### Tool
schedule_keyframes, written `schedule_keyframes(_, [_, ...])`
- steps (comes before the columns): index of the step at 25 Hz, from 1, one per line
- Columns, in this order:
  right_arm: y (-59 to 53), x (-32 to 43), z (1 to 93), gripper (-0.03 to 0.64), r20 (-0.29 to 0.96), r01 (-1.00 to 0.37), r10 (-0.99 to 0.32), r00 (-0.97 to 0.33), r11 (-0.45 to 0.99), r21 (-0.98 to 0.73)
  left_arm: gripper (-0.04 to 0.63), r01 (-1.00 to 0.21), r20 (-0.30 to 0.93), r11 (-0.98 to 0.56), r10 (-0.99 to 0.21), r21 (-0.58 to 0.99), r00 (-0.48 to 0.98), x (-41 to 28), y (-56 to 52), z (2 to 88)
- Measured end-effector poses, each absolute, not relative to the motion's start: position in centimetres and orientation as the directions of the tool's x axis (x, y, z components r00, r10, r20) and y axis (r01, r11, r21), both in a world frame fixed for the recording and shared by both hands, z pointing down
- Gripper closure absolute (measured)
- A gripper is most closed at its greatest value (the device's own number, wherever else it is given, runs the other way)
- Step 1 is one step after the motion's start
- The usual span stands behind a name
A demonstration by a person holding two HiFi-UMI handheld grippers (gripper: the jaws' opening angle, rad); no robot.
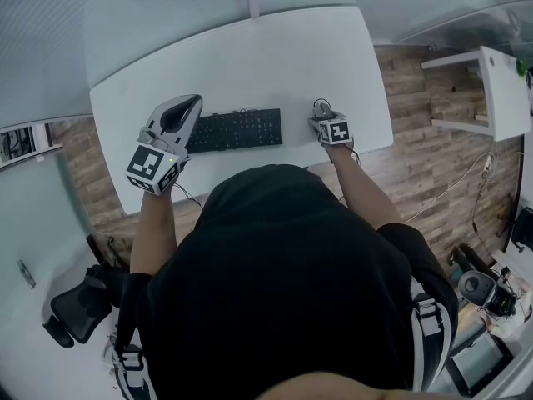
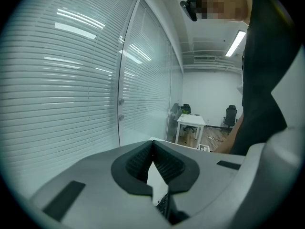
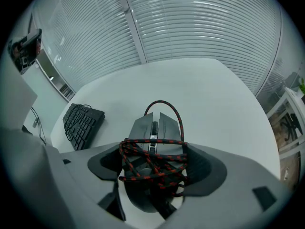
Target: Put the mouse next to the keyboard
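A black keyboard (image 1: 235,130) (image 3: 83,120) lies near the front edge of the white table (image 1: 250,57). To its right, my right gripper (image 1: 325,117) (image 3: 155,151) is shut on a dark mouse (image 1: 319,105) (image 3: 155,128). The mouse's red-and-black braided cable (image 3: 152,163) is wound around its body. The mouse sits low over the tabletop, a short gap right of the keyboard; I cannot tell whether it touches the surface. At the keyboard's left end my left gripper (image 1: 185,111) (image 2: 152,149) is shut and holds nothing. It is tilted up toward the blinds.
Slatted blinds on a glass wall (image 2: 71,80) run behind the table. On the wooden floor a white shelf unit (image 1: 500,90) stands to the right and a black office chair (image 1: 79,311) at the lower left. A thin cable (image 1: 190,195) hangs off the table's front edge.
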State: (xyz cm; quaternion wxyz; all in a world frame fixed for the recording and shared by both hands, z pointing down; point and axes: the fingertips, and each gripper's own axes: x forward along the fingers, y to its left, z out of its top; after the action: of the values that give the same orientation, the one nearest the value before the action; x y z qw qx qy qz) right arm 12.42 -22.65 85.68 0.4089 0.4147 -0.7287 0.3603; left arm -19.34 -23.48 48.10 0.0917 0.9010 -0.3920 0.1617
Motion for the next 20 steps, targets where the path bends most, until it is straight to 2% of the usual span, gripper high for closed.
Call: schedule_keyframes(20, [-22.80, 12.39, 85.96, 0.216, 0.912, -0.907, -0.298, -0.280, 0.394, -0.150, 0.574, -0.737, 0.368, -0.675, -0.676, 0.038, 0.639, -19.49, -23.69, 48.27])
